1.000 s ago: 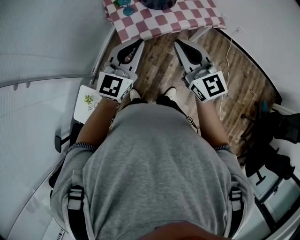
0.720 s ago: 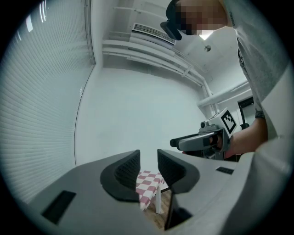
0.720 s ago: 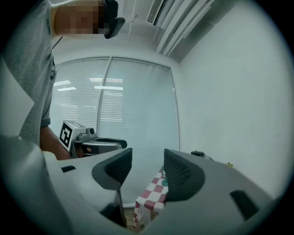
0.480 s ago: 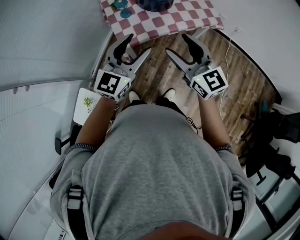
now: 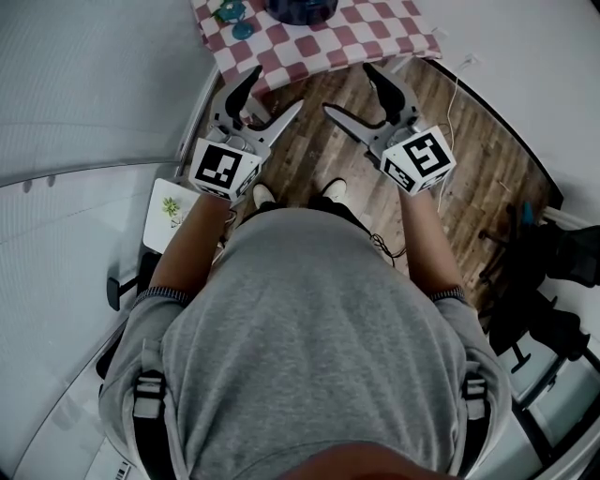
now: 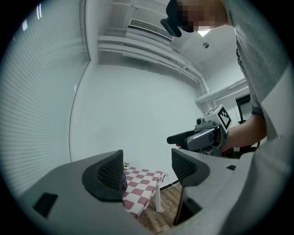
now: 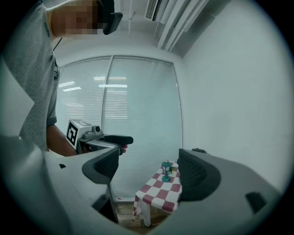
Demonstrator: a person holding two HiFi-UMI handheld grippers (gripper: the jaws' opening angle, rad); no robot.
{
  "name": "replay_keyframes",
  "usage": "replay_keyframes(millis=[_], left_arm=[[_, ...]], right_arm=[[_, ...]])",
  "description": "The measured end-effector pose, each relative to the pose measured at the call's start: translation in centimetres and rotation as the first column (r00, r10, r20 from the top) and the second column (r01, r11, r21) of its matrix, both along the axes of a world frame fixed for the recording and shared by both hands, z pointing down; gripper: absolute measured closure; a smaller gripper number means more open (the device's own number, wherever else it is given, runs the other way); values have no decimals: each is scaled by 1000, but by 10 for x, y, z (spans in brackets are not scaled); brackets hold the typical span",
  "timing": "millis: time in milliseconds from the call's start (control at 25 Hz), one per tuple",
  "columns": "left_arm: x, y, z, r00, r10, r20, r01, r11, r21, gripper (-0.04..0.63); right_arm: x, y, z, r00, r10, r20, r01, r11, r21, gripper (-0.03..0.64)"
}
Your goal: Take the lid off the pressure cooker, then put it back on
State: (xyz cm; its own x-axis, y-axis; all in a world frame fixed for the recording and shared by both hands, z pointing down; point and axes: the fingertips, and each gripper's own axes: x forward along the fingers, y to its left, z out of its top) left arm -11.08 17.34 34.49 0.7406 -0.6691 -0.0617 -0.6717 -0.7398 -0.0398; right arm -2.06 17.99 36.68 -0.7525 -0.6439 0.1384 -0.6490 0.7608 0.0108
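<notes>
The pressure cooker [image 5: 300, 8] shows only as a dark blue rounded shape at the top edge of the head view, standing on a table with a red-and-white checked cloth [image 5: 375, 28]. My left gripper [image 5: 274, 92] and right gripper [image 5: 350, 90] are held side by side over the wooden floor, short of the table's near edge. Both have just been opening and now stand open with nothing between the jaws. The left gripper view looks between its jaws [image 6: 147, 167] at the table [image 6: 140, 186]. In the right gripper view [image 7: 147, 167] the table [image 7: 161, 193] lies ahead.
A small teal ornament [image 7: 166, 170] stands on the table near its left corner [image 5: 230, 13]. A white stool with a plant print [image 5: 172, 208] sits low on the left by the wall. Black chair parts [image 5: 539, 272] and a cable [image 5: 461, 98] lie on the right.
Both grippers went from shut to wide open. Both hands moved a little forward towards the table.
</notes>
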Motion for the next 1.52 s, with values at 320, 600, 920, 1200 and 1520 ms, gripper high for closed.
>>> replay_keyframes(millis=[320, 600, 920, 1200, 1520], left_arm=[[27, -5, -1, 999, -32, 20, 32, 999, 0, 255], [58, -6, 1, 999, -52, 16, 52, 999, -5, 256], [91, -8, 1, 995, -92, 40, 91, 996, 14, 287], [94, -27, 8, 992, -122, 44, 123, 992, -5, 276], [80, -76, 14, 993, -107, 48, 107, 994, -3, 272]], right_arm=[[27, -3, 4, 1000, -26, -7, 26, 1000, 1, 179], [54, -7, 5, 998, -63, -11, 63, 998, 16, 196], [85, -12, 5, 995, -103, 6, 103, 995, 13, 195], [90, -32, 10, 992, -127, 8, 127, 992, -2, 192], [76, -80, 16, 994, -106, -4, 106, 994, -18, 180]])
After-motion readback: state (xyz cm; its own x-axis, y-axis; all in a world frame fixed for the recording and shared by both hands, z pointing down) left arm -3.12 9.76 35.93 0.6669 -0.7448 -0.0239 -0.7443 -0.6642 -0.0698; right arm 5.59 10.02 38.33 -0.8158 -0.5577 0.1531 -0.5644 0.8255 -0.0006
